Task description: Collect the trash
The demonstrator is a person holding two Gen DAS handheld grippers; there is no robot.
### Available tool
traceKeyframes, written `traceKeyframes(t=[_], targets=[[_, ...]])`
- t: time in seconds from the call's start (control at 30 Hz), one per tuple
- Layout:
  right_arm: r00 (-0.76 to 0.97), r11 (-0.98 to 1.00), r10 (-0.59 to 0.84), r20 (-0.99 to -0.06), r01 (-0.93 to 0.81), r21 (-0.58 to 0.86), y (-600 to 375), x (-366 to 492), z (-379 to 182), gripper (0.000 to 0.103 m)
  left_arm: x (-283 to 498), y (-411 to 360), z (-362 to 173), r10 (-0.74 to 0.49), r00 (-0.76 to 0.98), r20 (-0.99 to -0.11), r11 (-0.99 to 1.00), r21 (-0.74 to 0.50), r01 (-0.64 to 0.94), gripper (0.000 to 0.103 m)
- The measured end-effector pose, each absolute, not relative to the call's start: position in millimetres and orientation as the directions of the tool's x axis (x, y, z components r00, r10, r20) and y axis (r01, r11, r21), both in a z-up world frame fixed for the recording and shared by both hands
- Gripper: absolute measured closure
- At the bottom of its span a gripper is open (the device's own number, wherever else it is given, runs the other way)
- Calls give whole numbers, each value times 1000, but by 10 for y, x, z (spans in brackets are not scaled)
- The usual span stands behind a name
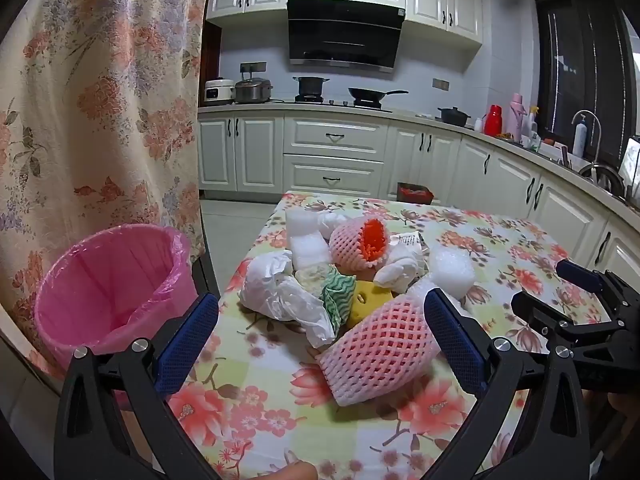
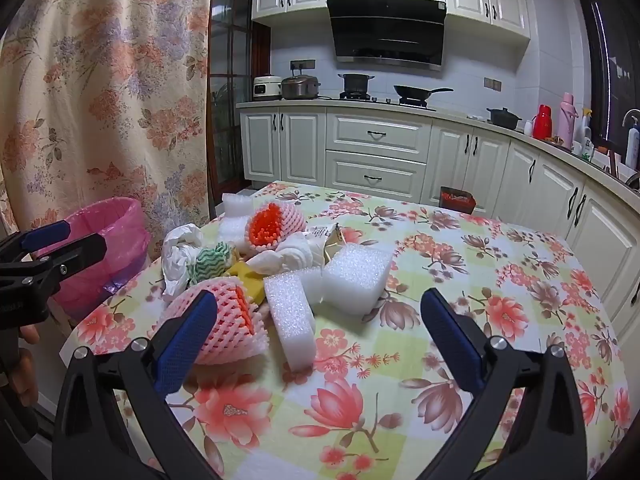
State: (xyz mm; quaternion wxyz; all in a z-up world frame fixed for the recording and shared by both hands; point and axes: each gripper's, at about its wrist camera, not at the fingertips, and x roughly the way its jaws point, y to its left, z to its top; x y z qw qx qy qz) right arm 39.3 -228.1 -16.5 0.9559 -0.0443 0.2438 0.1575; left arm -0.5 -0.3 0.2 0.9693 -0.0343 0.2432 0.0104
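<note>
Off the desk's [image 1: 520, 240] left edge stands the pink-lined bin [image 1: 108, 280], mouth up and close by, so each piece needs only a short carry. My left gripper [image 1: 320, 336] hovers with its jaws wide apart and empty, aimed down at the trash heap [image 1: 340, 276] bunched near the left edge; the near pink foam net [image 1: 380, 344] lies between them, untouched. My right gripper [image 2: 316, 332] also hangs with jaws apart, nothing held, facing the white foam blocks [image 2: 352, 276] on the heap's right side, so I judge each hand takes its nearer share.
</note>
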Motion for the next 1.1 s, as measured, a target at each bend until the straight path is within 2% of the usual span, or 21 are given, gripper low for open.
traceKeyframes(t=[1.1], targets=[[832,947,279,-479,-322,-7,-2294,384,-151,4,-9,-29,30,6,878,-478,997,-64,-41,7]])
